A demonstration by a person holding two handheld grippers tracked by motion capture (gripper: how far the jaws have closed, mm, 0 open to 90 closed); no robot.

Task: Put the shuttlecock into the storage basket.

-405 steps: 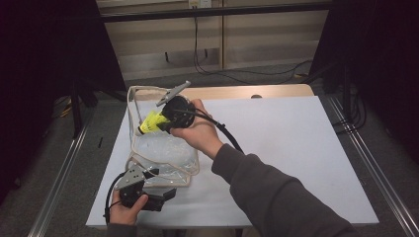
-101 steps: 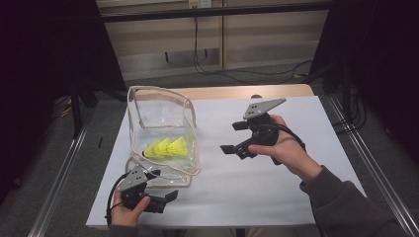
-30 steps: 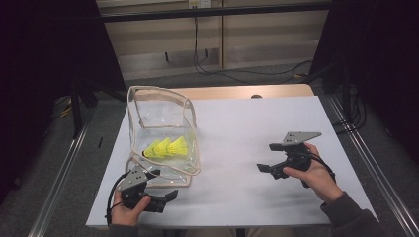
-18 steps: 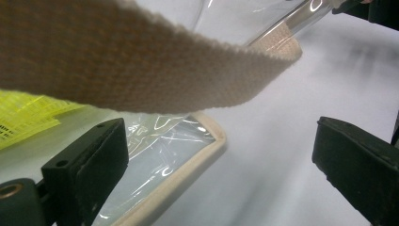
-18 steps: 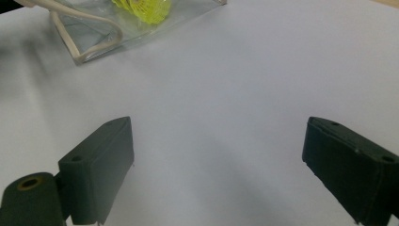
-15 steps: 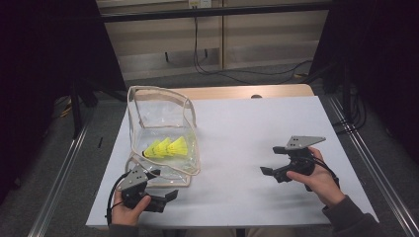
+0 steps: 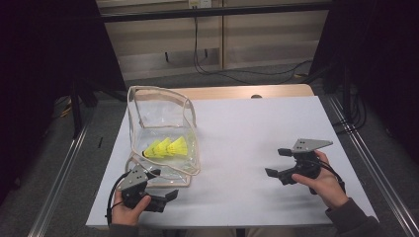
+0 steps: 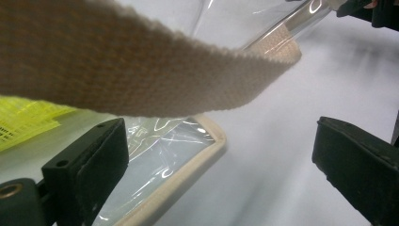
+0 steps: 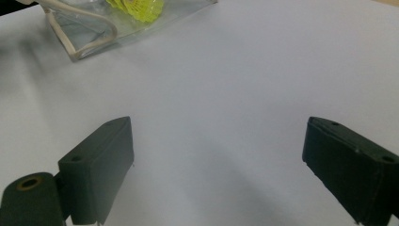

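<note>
The yellow shuttlecocks (image 7: 167,147) lie on their sides inside the clear pouch (image 7: 160,129), which stands with its mouth open on the white counter (image 7: 247,148), just ahead of the left gripper (image 7: 165,183). In the left gripper view the pouch's beige webbing rim (image 8: 141,70) crosses above and between the jaws, which stand wide apart with nothing pinched; the yellow skirts (image 8: 23,120) show beyond the left-hand jaw, and the pouch's flat base edge (image 8: 188,165) lies just ahead. The left gripper is released, poised at the pouch's near edge.

The right gripper (image 7: 276,163) rests low over bare counter, well apart from the pouch, jaws spread and empty. From its own view the pouch (image 9: 94,28) and the shuttlecocks (image 9: 136,7) sit far ahead and to its left.

Judging by this, loading looks done and the hands are parked. If the pouch is to be closed or carried, the left gripper must rise slightly and clench on the webbing rim, while the right travels across to catch the opposite rim.
</note>
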